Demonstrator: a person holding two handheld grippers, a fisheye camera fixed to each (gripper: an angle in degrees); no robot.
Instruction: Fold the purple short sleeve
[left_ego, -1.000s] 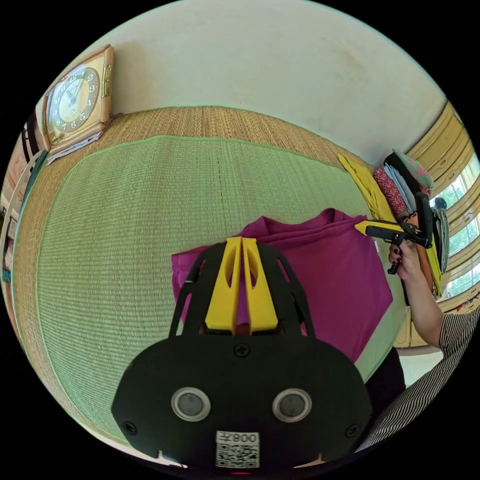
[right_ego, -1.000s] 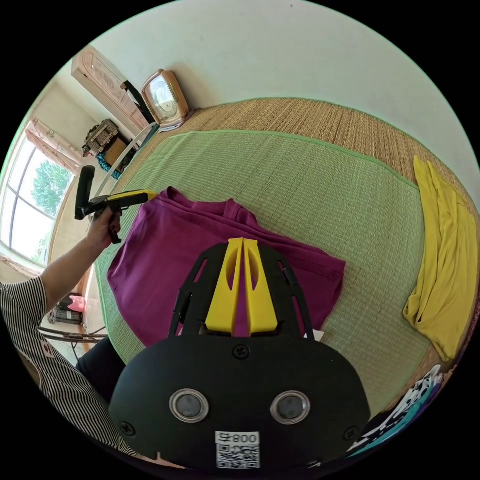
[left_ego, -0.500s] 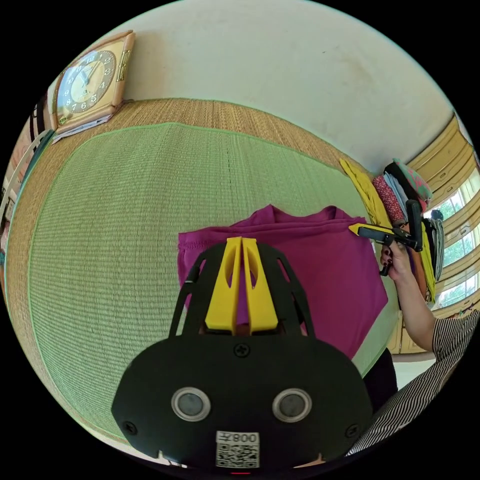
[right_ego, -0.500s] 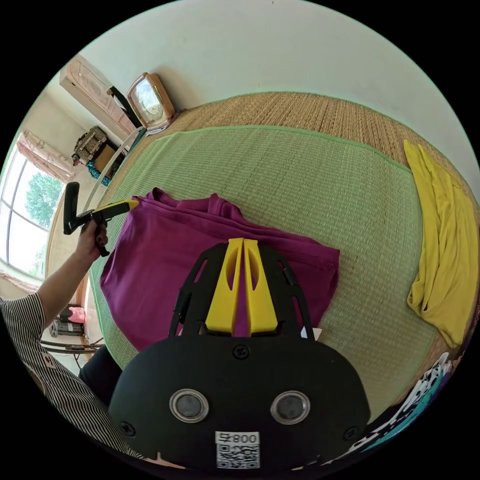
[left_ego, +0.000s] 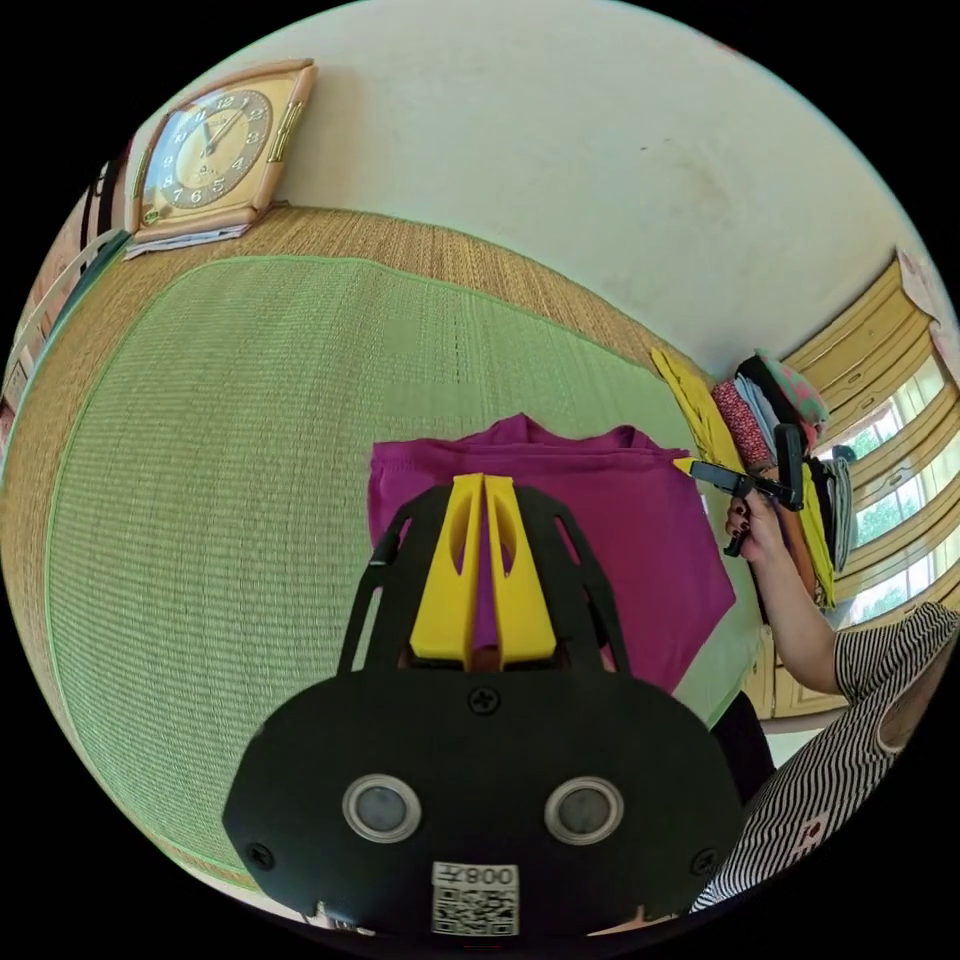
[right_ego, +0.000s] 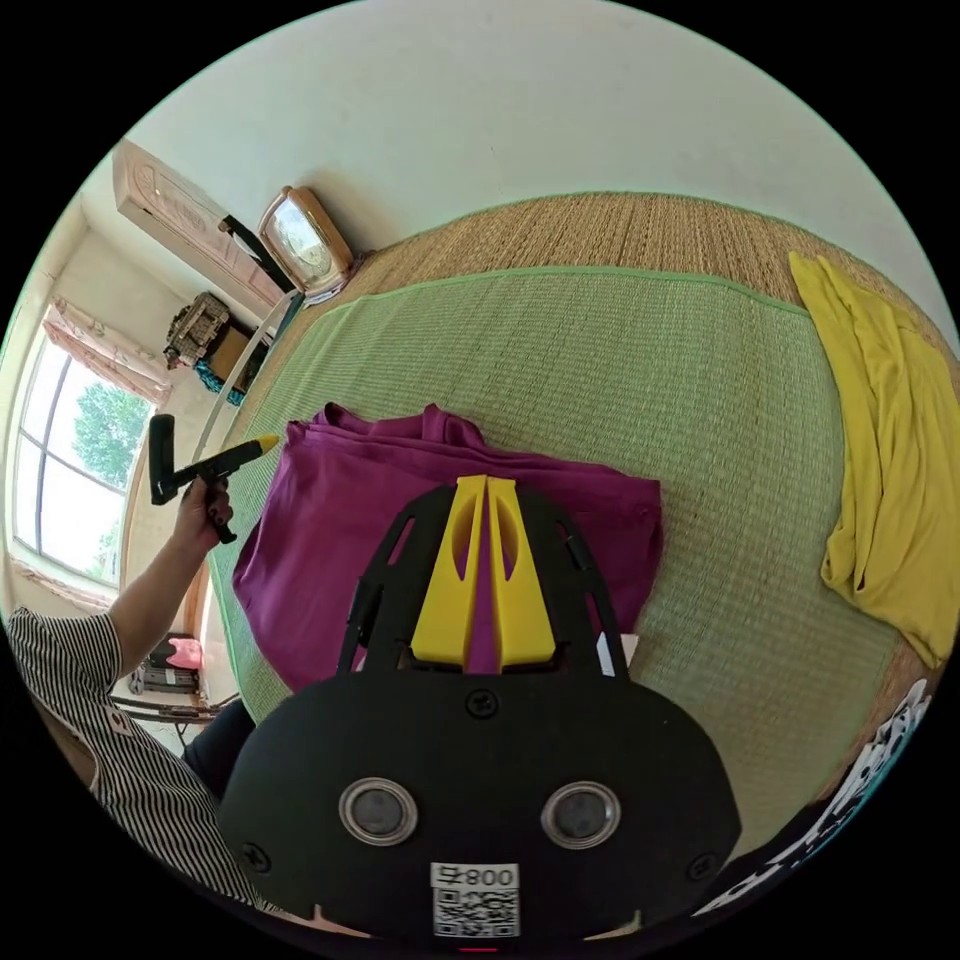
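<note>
- Purple short sleeve (left_ego: 640, 520) (right_ego: 340, 510): lay folded on the green mat (left_ego: 230, 450) (right_ego: 600, 370). It sat at centre right of the left gripper view and at centre left of the right gripper view, its far edge showing several stacked layers.
- Left gripper (left_ego: 484, 480): its yellow fingers (left_ego: 450, 580) were pressed together at frame centre, over the near part of the garment. Whether cloth lay between them could not be told. The same tool appeared at the left of the right gripper view (right_ego: 268, 440), held by a hand (right_ego: 205, 510), its yellow tip closed and just beside the garment's left corner. Contact could not be told.
- Right gripper (right_ego: 486, 480): its yellow fingers (right_ego: 520, 580) were closed at frame centre above the garment. A grip on the cloth could not be confirmed. In the left gripper view it showed at the right (left_ego: 685, 464), held by a hand (left_ego: 755, 520), tip at the garment's far right corner.
- Clock (left_ego: 215, 150) (right_ego: 305, 240): stood against the wall, upper left of both views, on the woven straw mat (left_ego: 420, 240) (right_ego: 640, 230).
- Yellow cloth (right_ego: 880, 440) (left_ego: 690, 400): lay at the right edge of the mats.
- Person: striped sleeve (left_ego: 850, 700) (right_ego: 110, 720), low in both views.
</note>
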